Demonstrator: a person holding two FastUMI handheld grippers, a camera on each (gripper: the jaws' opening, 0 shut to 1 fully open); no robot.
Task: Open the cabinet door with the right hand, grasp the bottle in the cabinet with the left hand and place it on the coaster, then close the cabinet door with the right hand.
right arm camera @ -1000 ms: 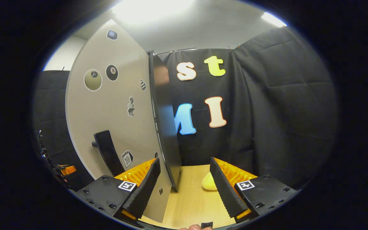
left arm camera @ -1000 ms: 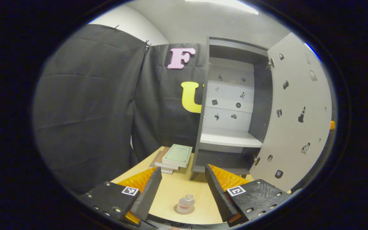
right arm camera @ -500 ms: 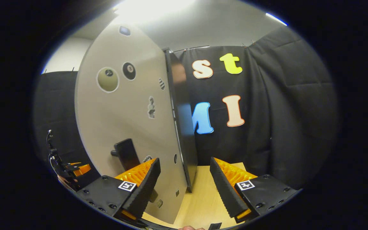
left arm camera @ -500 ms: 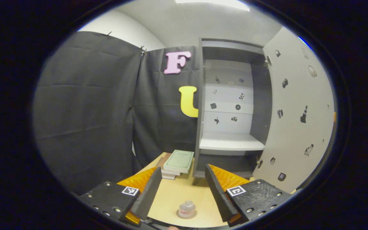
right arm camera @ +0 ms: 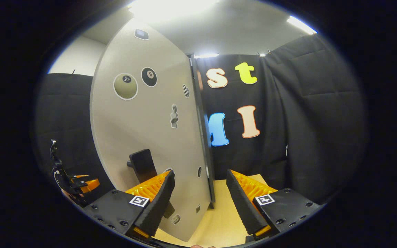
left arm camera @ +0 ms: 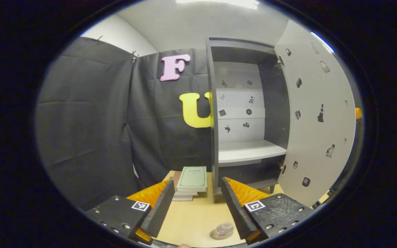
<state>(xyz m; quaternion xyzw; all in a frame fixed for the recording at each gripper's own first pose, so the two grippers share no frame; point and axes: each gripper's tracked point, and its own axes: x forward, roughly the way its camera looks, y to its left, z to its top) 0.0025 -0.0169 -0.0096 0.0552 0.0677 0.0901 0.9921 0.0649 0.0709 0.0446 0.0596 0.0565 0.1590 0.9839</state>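
A small clear bottle (left arm camera: 225, 227) stands on a round coaster (left arm camera: 219, 235) on the wooden table (left arm camera: 191, 217), low in the left gripper view and close against the inner side of one finger. My left gripper (left arm camera: 196, 210) is open above the table with nothing between its fingers. Behind it the dark cabinet (left arm camera: 250, 153) stands open with bare shelves, its pale door (left arm camera: 317, 137) swung out to the right. In the right gripper view my right gripper (right arm camera: 200, 203) is open near the door's outer face (right arm camera: 150, 131), just right of the dark handle (right arm camera: 142, 166); the door's hinge-side edge and the cabinet's side wall run up between its fingers.
A stack of books (left arm camera: 192, 179) lies on the table left of the cabinet's foot. The other gripper (right arm camera: 78, 182) and its hand show far left in the right gripper view. Black cloth walls close in behind and on both sides.
The left gripper's view has swung left, so the bottle and coaster now sit right of centre by one finger. The right gripper has drawn closer to the door face and handle.
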